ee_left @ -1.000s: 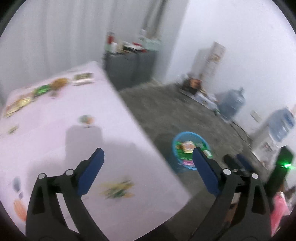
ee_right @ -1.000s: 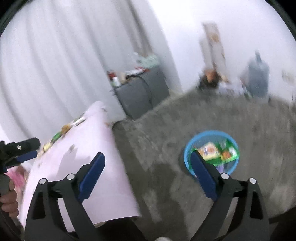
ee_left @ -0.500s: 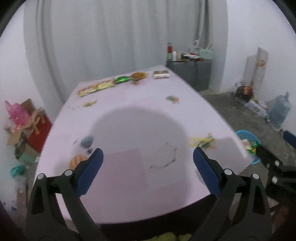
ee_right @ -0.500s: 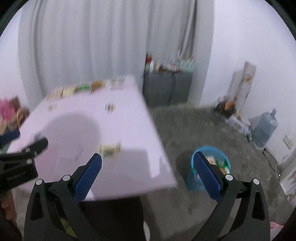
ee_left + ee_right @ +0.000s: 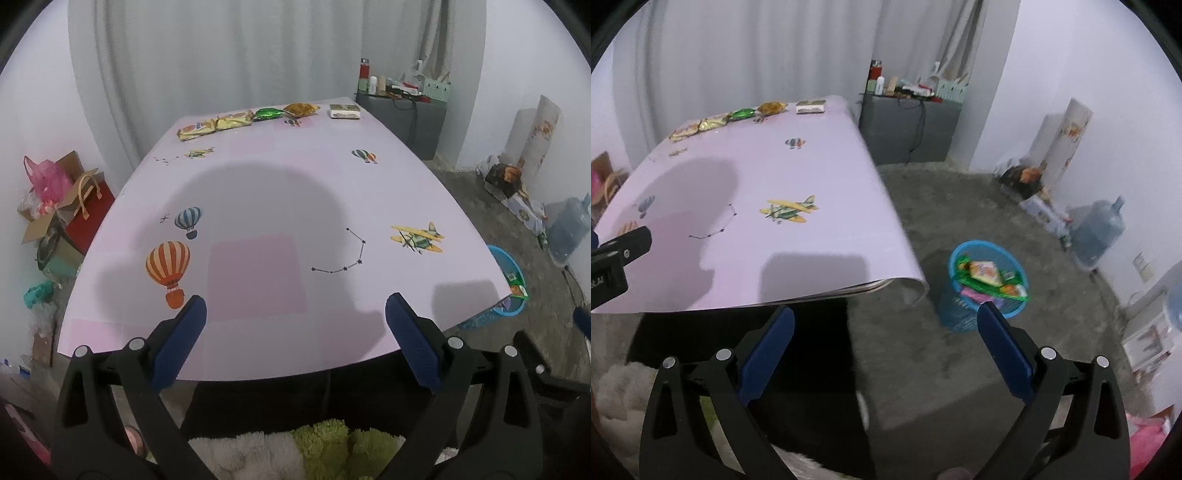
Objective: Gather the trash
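Observation:
A row of snack wrappers lies along the far edge of the pink table (image 5: 258, 184): two yellow packets (image 5: 214, 126), a green wrapper (image 5: 268, 113), an orange bag (image 5: 301, 109) and a white box (image 5: 344, 110). They also show in the right wrist view (image 5: 738, 114). A blue basket (image 5: 988, 284) holding several wrappers stands on the floor right of the table; its rim shows in the left wrist view (image 5: 508, 273). My left gripper (image 5: 295, 332) is open and empty over the table's near edge. My right gripper (image 5: 886, 343) is open and empty, low in front of the table's near right corner.
A grey cabinet (image 5: 908, 125) with bottles stands behind the table. Water jugs (image 5: 1099, 232) and boxes line the right wall. Bags and cardboard boxes (image 5: 62, 206) are piled left of the table. A fluffy white and green rug (image 5: 295, 450) lies below me.
Both grippers have swung left, from facing the floor and basket to facing the table. Both stayed open and empty.

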Action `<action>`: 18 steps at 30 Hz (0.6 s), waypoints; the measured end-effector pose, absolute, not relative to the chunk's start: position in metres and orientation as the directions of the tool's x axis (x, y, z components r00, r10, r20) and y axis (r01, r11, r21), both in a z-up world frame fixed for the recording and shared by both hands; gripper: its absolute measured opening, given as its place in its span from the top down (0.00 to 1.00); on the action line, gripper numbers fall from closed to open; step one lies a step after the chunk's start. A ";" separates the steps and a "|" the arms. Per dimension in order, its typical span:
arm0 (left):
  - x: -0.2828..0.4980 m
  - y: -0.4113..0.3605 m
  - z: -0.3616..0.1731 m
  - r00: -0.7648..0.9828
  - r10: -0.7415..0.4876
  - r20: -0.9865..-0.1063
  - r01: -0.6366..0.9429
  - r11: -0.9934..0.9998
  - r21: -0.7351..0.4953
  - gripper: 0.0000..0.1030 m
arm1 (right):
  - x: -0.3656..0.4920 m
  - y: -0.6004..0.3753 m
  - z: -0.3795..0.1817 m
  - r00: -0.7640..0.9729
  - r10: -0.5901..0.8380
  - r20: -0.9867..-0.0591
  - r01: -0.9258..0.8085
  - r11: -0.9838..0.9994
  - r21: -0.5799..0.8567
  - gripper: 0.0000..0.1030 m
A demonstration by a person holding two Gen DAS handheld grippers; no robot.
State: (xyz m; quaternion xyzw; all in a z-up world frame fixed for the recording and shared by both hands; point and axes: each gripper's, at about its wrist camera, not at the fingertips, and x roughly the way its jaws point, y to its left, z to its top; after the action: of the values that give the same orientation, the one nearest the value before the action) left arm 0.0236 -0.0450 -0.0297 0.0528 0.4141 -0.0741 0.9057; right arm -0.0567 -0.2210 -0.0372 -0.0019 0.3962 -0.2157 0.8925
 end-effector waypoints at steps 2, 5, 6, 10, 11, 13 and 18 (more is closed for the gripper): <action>0.024 -0.047 -0.031 0.641 -0.090 -0.763 0.179 0.983 0.035 0.09 | -0.057 -0.226 -0.035 0.597 -0.378 -0.708 0.388 0.908 -0.158 0.06; 0.025 -0.046 -0.032 0.635 -0.084 -0.768 0.172 0.984 0.034 0.09 | -0.057 -0.230 -0.036 0.596 -0.368 -0.714 0.393 0.909 -0.140 0.06; 0.026 -0.046 -0.032 0.635 -0.082 -0.768 0.170 0.985 0.035 0.09 | -0.057 -0.230 -0.037 0.596 -0.366 -0.715 0.392 0.909 -0.139 0.06; 0.025 -0.046 -0.031 0.640 -0.076 -0.764 0.165 0.986 0.040 0.09 | -0.055 -0.227 -0.040 0.594 -0.363 -0.718 0.384 0.912 -0.143 0.06; 0.026 -0.046 -0.031 0.641 -0.075 -0.764 0.165 0.986 0.041 0.09 | -0.054 -0.226 -0.040 0.594 -0.361 -0.719 0.381 0.913 -0.144 0.06; 0.026 -0.047 -0.031 0.642 -0.074 -0.763 0.165 0.985 0.043 0.09 | -0.054 -0.224 -0.041 0.593 -0.360 -0.720 0.376 0.915 -0.147 0.06; 0.025 -0.047 -0.029 0.647 -0.071 -0.759 0.165 0.985 0.048 0.09 | -0.053 -0.223 -0.042 0.587 -0.359 -0.726 0.375 0.915 -0.148 0.06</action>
State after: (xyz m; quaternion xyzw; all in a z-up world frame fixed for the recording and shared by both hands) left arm 0.0251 -0.0471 -0.0294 0.0565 0.4152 -0.0649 0.9057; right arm -0.0530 -0.2228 -0.0424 0.0103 0.4049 -0.2059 0.8908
